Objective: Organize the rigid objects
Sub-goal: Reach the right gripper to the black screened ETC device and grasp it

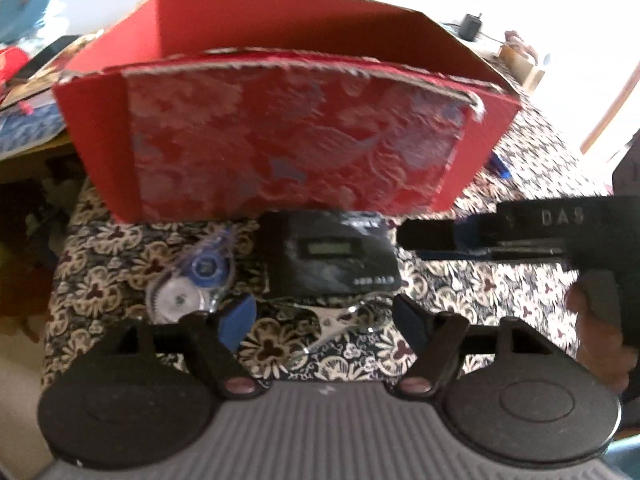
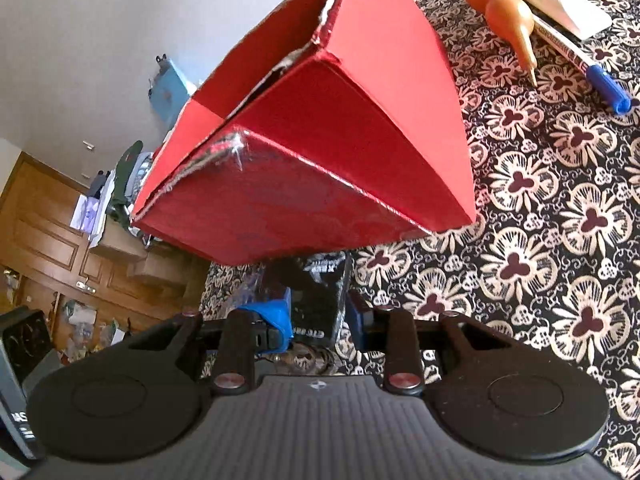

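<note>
A red open cardboard box (image 1: 280, 136) stands on the flower-patterned cloth, seen too in the right wrist view (image 2: 320, 152). In front of it lie a black device with a small screen (image 1: 332, 258) and a clear correction-tape dispenser with a blue wheel (image 1: 196, 276). My left gripper (image 1: 324, 320) is open and empty, just short of the device. My right gripper (image 2: 318, 316) has its blue pads on either side of the black device (image 2: 320, 300); it also reaches in from the right in the left wrist view (image 1: 428, 234). Contact is hard to judge.
An orange rubber bulb (image 2: 500, 0), a white tube (image 2: 560, 0) and a blue-capped marker (image 2: 588, 64) lie on the cloth beyond the box. A cluttered shelf and wooden cabinet (image 2: 48, 216) stand past the table's left edge. A charger (image 1: 470, 26) sits behind.
</note>
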